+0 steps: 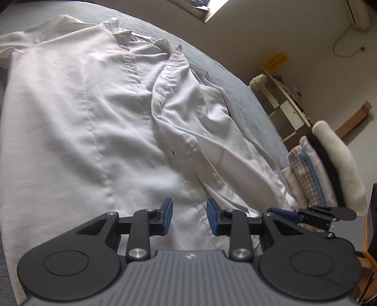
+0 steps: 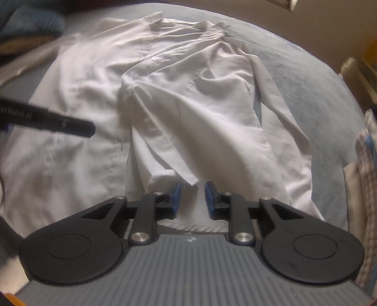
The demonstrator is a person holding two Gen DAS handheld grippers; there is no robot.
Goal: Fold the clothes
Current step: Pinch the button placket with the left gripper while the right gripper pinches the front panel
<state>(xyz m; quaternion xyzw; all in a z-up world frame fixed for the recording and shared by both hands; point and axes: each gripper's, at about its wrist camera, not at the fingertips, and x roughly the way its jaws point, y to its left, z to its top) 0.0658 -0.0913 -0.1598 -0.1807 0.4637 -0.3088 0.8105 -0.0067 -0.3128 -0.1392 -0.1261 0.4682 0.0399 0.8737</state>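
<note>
A white button-up shirt (image 1: 94, 106) lies front up and spread across the grey-blue bed (image 1: 235, 82), collar at the far end. Its right sleeve (image 2: 165, 131) is folded in over the body, with the cuff (image 2: 192, 180) near the hem. My left gripper (image 1: 189, 211) hovers open over the lower button placket, with nothing between its blue pads. My right gripper (image 2: 192, 195) stands open just short of the cuff, whose corner reaches to the pad tips without being pressed. One of the right gripper's fingers (image 1: 285, 213) shows low at the right in the left wrist view.
A stack of folded clothes (image 1: 329, 164) sits at the bed's right edge, also in the right wrist view (image 2: 367, 164). Shelves (image 1: 287, 101) stand against the far wall. A dark blue bundle (image 2: 30, 21) lies at the bed's far left.
</note>
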